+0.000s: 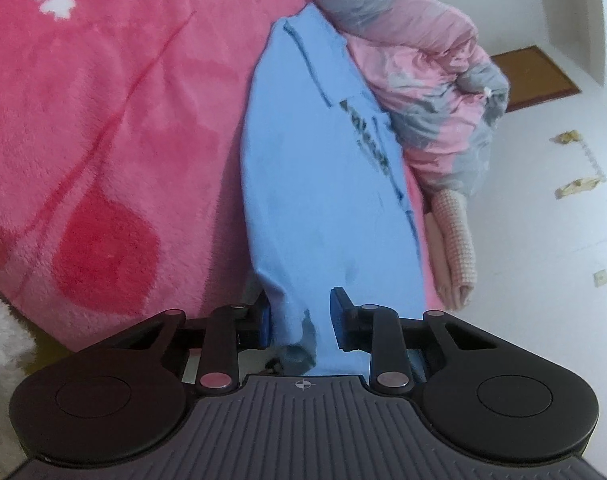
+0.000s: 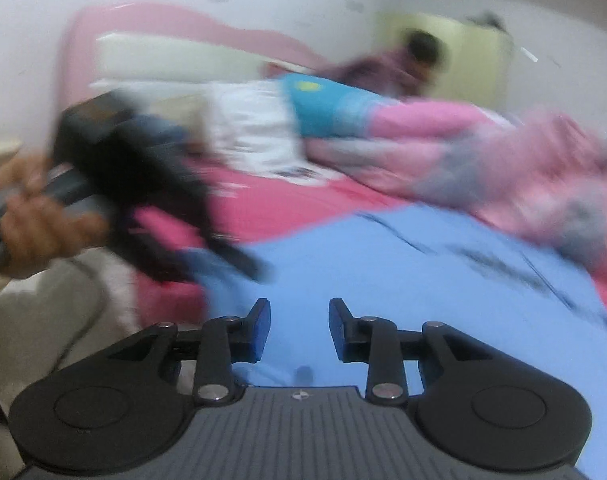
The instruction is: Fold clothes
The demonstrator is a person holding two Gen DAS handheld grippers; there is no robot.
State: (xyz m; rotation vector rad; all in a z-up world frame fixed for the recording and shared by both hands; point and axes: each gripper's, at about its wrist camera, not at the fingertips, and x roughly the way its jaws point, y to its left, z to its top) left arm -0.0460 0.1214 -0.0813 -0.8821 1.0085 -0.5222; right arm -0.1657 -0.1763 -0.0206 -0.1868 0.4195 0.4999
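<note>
A light blue shirt [image 1: 323, 184] with dark print lies folded lengthwise on a pink fleece blanket [image 1: 103, 120]. My left gripper [image 1: 300, 312] is open, its jaws on either side of the shirt's near edge, and cloth lies between them. In the blurred right wrist view the same blue shirt [image 2: 403, 280] spreads ahead. My right gripper [image 2: 299, 320] is open over the shirt's near edge, with cloth between the blue pads. The left gripper [image 2: 143, 208], held by a hand, shows at the left of the right wrist view, low at the shirt's left edge.
A pink and grey quilt [image 1: 423, 80] is bunched along the shirt's far side. A folded peach knit item [image 1: 457, 248] lies at the bed edge. White floor with scraps [image 1: 579, 184] is to the right. Pillows [image 2: 323, 108] and a headboard [image 2: 183, 32] stand beyond.
</note>
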